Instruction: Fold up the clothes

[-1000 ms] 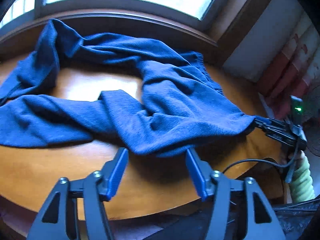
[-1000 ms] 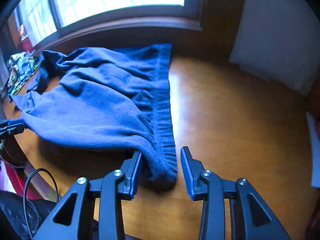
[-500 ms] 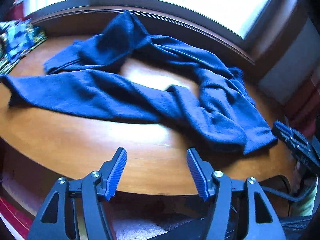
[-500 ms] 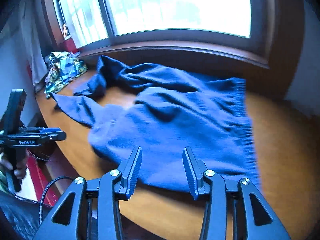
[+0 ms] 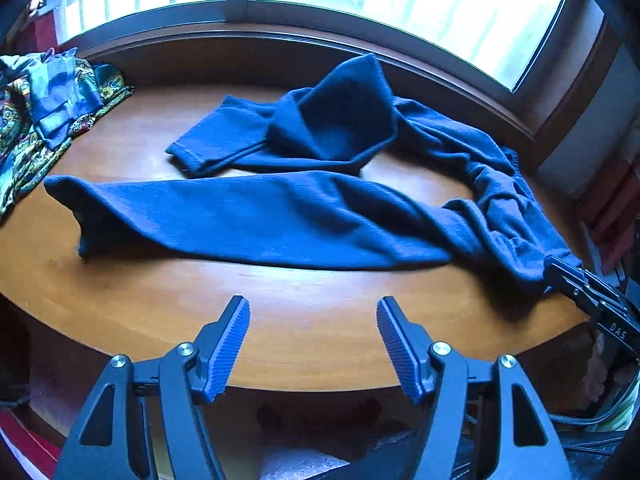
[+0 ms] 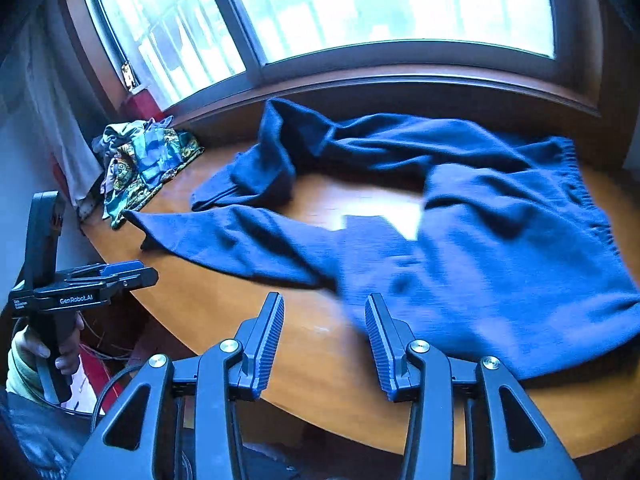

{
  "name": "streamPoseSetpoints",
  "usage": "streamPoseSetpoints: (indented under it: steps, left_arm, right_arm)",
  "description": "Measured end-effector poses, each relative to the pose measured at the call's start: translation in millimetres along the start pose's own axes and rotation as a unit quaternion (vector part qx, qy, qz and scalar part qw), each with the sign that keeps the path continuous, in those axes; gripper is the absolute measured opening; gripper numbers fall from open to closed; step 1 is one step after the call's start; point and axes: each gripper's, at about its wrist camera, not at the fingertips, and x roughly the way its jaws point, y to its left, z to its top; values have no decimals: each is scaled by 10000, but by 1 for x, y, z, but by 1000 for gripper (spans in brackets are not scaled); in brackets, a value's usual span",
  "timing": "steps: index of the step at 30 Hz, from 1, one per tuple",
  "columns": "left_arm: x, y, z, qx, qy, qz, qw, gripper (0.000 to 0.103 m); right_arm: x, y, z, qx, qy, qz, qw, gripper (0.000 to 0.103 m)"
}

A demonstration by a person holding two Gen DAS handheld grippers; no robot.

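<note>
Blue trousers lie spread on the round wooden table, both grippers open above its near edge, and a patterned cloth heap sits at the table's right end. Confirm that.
Wrong side: the patterned cloth heap sits at the table's left end, as the left wrist view shows. The blue trousers and the open left gripper and right gripper are as stated.

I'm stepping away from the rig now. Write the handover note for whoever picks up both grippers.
Left gripper: open, empty, off the table's near edge.
Right gripper: open, empty, at the waist end of the blue trousers.
Trousers lie spread but rumpled on the round wooden table, far leg doubled over itself. Patterned clothes pile sits by the window.
Done: no fold visible.
Left: straighten legs, then fold.
</note>
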Motion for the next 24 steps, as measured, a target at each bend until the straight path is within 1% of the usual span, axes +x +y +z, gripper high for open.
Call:
streamPoseSetpoints:
  steps: [3, 7, 9, 10, 11, 15, 16, 19, 24]
  left_arm:
    - [-2, 20, 3, 174, 31, -8, 9998, 64]
    - [-6, 40, 5, 228, 62, -78, 9997, 64]
    - [-7, 48, 5, 193, 53, -95, 9998, 66]
    - [-7, 52, 5, 163, 52, -101, 9998, 69]
    - [-7, 55, 5, 109, 48, -88, 9999, 70]
    - [-4, 72, 6, -245, 81, 11, 9997, 70]
    - [-4, 75, 6, -287, 93, 51, 9995, 70]
    - [-8, 82, 9, -380, 129, 325, 9987, 70]
    - [-17, 93, 21, -536, 33, 566, 9970, 70]
  right_arm:
    - [16, 19, -5, 192, 24, 27, 9998, 43]
    - [33, 36, -6, 295, 193, 51, 9994, 43]
    - [39, 44, -4, 248, 285, -1, 9993, 43]
    - [42, 48, -2, 202, 323, -16, 9993, 43]
    - [45, 52, 0, 140, 352, -6, 9993, 43]
    - [59, 65, 11, -123, 458, 115, 9988, 43]
    - [64, 68, 15, -199, 478, 165, 9985, 43]
    - [80, 77, 31, -355, 528, 346, 9974, 43]
    - [102, 92, 52, -606, 537, 671, 9945, 43]
